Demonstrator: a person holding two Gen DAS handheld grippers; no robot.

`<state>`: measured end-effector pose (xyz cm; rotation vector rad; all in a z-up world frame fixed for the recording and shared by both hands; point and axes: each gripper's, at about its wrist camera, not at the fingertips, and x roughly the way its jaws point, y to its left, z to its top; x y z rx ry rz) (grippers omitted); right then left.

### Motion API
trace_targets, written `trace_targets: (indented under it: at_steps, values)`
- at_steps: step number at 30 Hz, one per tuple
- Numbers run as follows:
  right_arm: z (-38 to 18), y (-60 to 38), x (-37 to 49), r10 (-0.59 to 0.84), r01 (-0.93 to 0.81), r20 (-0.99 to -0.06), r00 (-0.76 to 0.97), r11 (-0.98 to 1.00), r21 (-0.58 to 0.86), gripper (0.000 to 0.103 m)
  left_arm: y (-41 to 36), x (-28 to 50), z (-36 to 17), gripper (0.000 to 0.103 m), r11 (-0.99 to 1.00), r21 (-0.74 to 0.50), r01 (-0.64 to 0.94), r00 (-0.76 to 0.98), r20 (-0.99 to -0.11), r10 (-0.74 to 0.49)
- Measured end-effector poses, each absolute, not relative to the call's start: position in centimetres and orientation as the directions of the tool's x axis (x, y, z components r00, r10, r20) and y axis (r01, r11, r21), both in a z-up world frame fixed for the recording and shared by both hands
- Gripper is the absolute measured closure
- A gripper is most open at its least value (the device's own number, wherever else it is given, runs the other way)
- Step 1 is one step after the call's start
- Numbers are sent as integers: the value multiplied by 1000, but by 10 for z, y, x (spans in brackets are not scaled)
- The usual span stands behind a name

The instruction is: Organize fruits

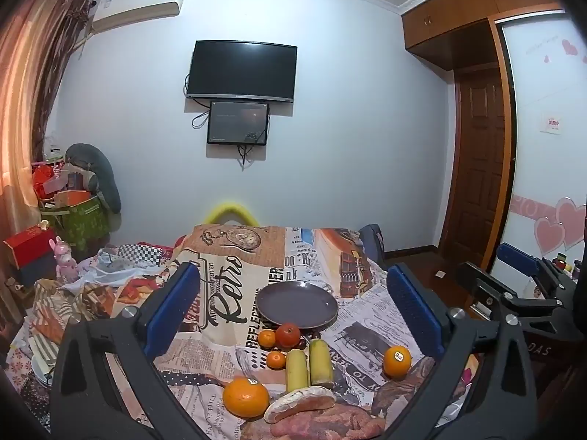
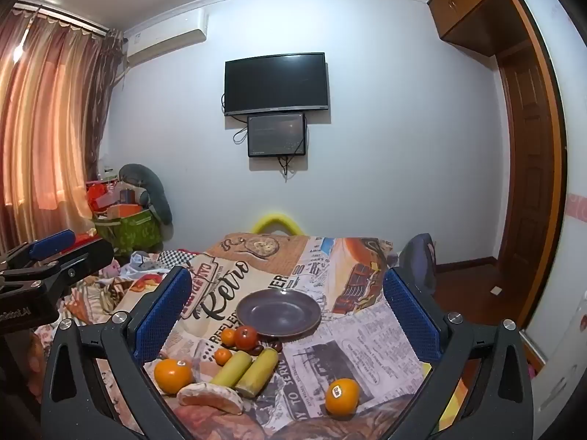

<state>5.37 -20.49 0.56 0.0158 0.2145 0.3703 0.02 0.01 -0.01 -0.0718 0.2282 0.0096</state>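
Note:
A dark purple plate (image 1: 297, 302) (image 2: 279, 311) lies empty on a table with a printed newspaper-style cloth (image 1: 227, 293). In front of it lie a red tomato (image 1: 288, 334) (image 2: 245, 336), two small mandarins (image 1: 266, 338) (image 1: 276, 359), two yellow-green cane pieces (image 1: 308, 365) (image 2: 245, 368), a big orange at the left (image 1: 245, 396) (image 2: 172, 374), a stickered orange at the right (image 1: 397, 361) (image 2: 342, 395), and a pale flat bun (image 1: 299, 401) (image 2: 209, 398). My left gripper (image 1: 293, 315) is open and empty above the fruit. My right gripper (image 2: 284, 315) is open and empty too.
The right gripper shows at the right edge of the left wrist view (image 1: 521, 293); the left gripper shows at the left of the right wrist view (image 2: 47, 267). A cluttered bed (image 1: 91, 282) lies left of the table. A wooden door (image 1: 480, 168) stands at the right.

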Motion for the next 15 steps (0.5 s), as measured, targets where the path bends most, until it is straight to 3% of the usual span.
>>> trace_targets:
  at_steps: [15]
  values:
    - [1,-205,50,349,-342,-202,915,937,70,0,-2,-2,-2,0,998,-62,1,979,-205,-14]
